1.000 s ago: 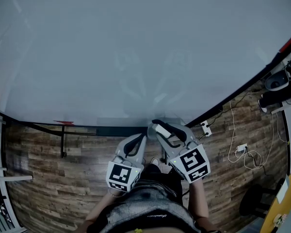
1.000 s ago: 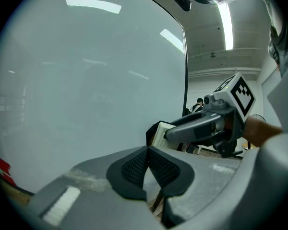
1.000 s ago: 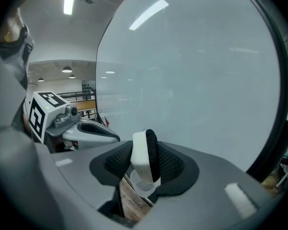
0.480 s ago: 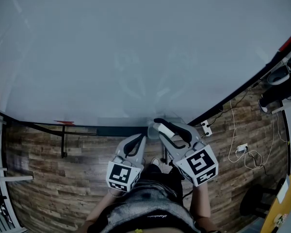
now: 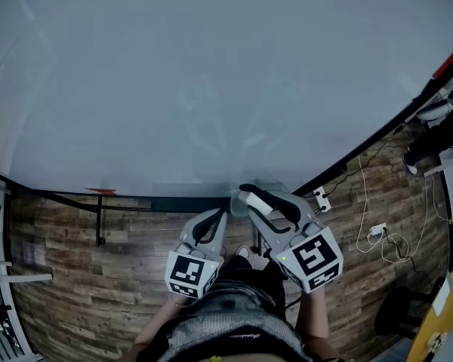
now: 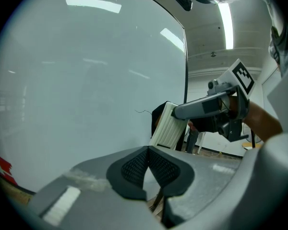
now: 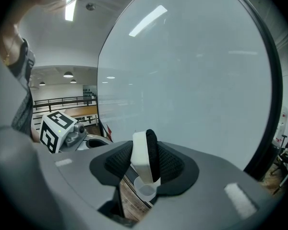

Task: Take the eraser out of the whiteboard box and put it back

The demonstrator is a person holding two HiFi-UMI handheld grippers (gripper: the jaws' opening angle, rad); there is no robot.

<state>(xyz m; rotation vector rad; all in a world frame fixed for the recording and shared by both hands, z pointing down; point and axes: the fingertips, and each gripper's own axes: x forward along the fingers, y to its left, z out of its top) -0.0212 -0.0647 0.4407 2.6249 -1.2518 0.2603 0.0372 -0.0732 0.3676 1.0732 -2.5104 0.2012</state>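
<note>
My right gripper (image 5: 249, 196) is shut on the eraser (image 5: 253, 203), a white block with a black felt side, held upright between the pads (image 7: 170, 164). It hangs just in front of the whiteboard's (image 5: 211, 74) lower edge, above a small clear box (image 7: 145, 190). The left gripper view shows the ribbed white eraser (image 6: 166, 125) in the right gripper (image 6: 182, 113). My left gripper (image 5: 214, 217) stays beside it on the left, its jaws (image 6: 148, 151) shut with nothing between them.
The whiteboard fills the upper picture, with a black frame edge (image 5: 362, 145) running down to the right. Below is wooden flooring (image 5: 75, 277). A socket strip and white cables (image 5: 381, 236) lie on the floor at right. A small red mark (image 5: 98, 191) sits at the board's lower left.
My right gripper has lifted a little with the eraser in it, its marker cube drawing nearer the head camera. The left gripper has not moved.
</note>
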